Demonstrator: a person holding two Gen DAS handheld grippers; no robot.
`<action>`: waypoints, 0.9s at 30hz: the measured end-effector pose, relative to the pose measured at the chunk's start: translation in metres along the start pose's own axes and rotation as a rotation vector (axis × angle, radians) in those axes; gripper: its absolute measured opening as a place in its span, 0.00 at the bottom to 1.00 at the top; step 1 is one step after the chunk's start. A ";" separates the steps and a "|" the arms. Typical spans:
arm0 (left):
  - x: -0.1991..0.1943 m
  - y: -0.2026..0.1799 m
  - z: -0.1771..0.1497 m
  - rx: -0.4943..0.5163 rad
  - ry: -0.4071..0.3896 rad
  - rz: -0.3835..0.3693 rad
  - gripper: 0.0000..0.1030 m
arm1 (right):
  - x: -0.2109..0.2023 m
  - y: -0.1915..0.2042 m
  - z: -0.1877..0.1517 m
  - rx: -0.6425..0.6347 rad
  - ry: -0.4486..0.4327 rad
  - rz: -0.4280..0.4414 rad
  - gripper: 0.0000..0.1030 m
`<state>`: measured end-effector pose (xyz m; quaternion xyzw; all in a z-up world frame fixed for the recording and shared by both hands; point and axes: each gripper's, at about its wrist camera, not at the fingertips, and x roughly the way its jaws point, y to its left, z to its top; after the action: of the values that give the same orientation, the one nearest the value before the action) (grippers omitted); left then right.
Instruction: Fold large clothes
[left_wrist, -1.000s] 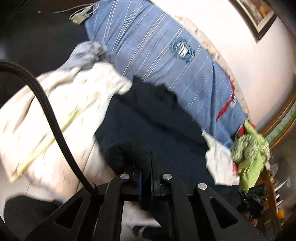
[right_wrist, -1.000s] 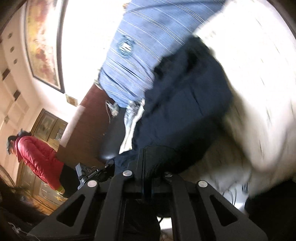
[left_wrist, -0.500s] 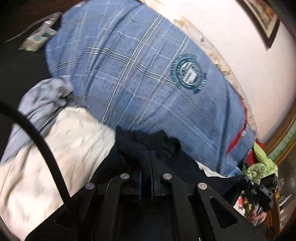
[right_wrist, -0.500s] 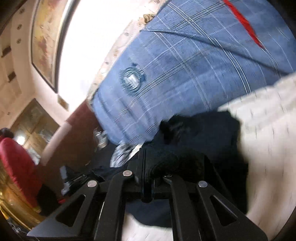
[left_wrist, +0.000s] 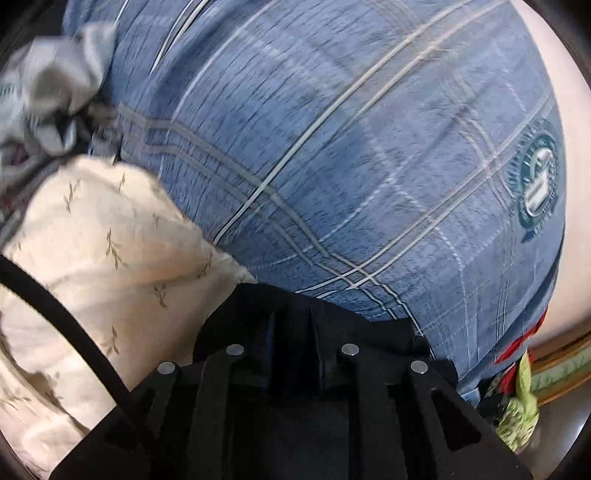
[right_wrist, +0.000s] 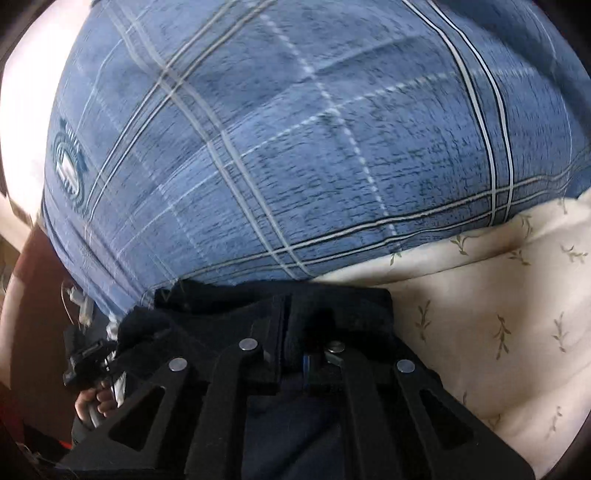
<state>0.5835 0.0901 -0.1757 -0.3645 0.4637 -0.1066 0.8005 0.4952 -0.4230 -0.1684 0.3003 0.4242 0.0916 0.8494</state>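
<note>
A dark navy garment (left_wrist: 388, 332) is pinched in my left gripper (left_wrist: 291, 317), which is shut on its edge close to the blue plaid pillow (left_wrist: 332, 155). My right gripper (right_wrist: 288, 317) is shut on another edge of the same dark garment (right_wrist: 351, 299). The garment bunches around both sets of fingers and hangs below them, mostly hidden. Both grippers sit low, right in front of the plaid pillow (right_wrist: 295, 129), at the edge of the cream leaf-print bedding (right_wrist: 498, 314).
Cream leaf-print bedding (left_wrist: 103, 258) lies left of my left gripper. A grey crumpled cloth (left_wrist: 55, 85) sits at the upper left. Green and red clothes (left_wrist: 517, 398) pile at the right. The other hand and gripper (right_wrist: 92, 365) show at lower left of the right wrist view.
Both grippers have carried the dark garment forward toward the plaid pillow, which now fills both views. Much less of the garment is visible.
</note>
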 end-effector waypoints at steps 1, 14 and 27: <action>-0.003 -0.003 0.001 0.021 -0.004 -0.002 0.26 | -0.002 0.000 0.000 0.010 0.003 -0.007 0.12; -0.086 -0.047 -0.032 0.221 -0.184 0.134 0.99 | -0.137 0.019 -0.041 -0.076 -0.212 -0.080 0.80; -0.165 0.032 -0.207 0.006 0.000 0.035 0.97 | -0.178 -0.046 -0.195 0.296 -0.014 0.078 0.80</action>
<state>0.3181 0.0968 -0.1510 -0.3538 0.4696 -0.0938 0.8034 0.2286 -0.4490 -0.1668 0.4389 0.4151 0.0588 0.7947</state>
